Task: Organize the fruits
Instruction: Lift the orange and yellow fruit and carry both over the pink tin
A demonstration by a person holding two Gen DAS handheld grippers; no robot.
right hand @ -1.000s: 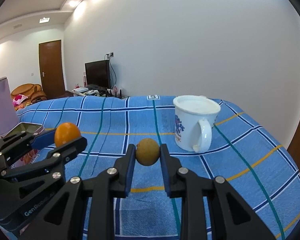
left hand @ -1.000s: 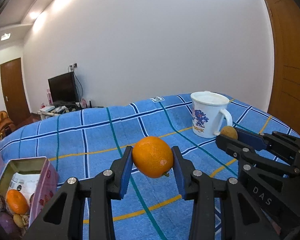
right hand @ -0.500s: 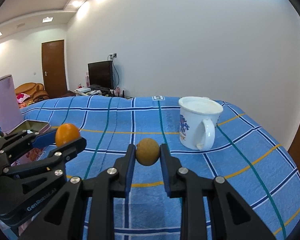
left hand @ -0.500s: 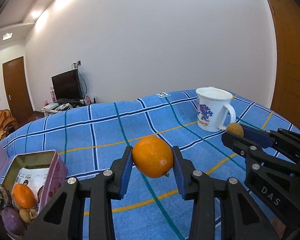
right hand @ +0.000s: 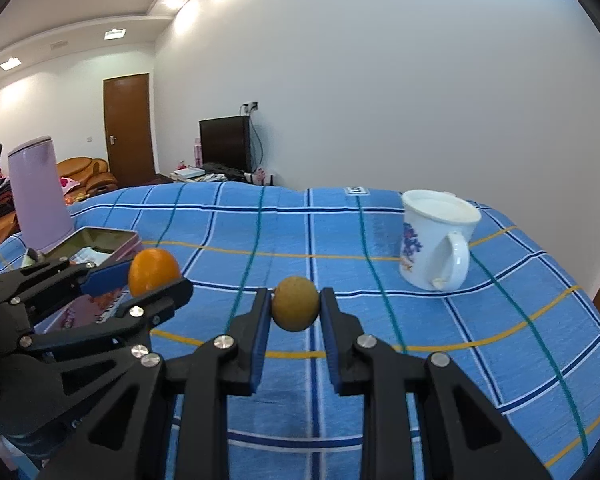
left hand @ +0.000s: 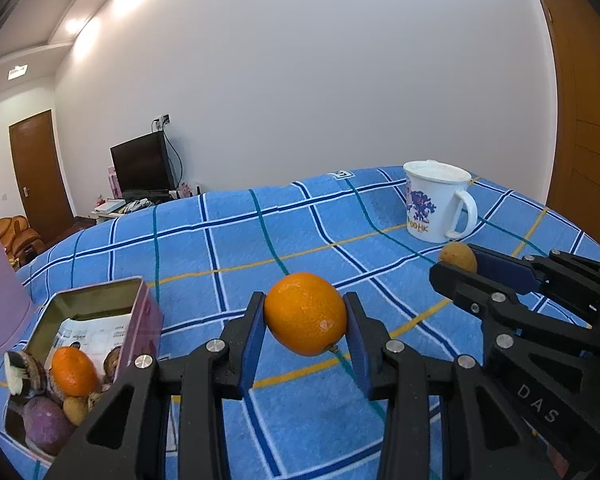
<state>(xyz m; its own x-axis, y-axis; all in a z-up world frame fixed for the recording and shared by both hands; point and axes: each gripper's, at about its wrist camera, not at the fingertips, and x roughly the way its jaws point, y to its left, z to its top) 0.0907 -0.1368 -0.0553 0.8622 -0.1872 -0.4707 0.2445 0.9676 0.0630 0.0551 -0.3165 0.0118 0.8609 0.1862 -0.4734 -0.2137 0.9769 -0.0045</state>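
at the far left sits our open pink metal tin on the blue plaid bedspread, already holding a small orange, a purple fruit and other pieces we cannot name. right of it, our left gripper has its jaws clamped on a round orange fruit, held clear above the cloth. further right, our right gripper has its jaws shut on a small round brownish-yellow fruit, also in the air, with the white printed mug beyond it.

the risk we judge: the tin looks crowded, so a dropped orange could roll off the pile onto the bed; the two grippers, close together, might knock as both head left.

compared with a second ago, the tin shows more fully and nearer the orange, and the mug sits further right: we have swung leftward, grips unchanged.
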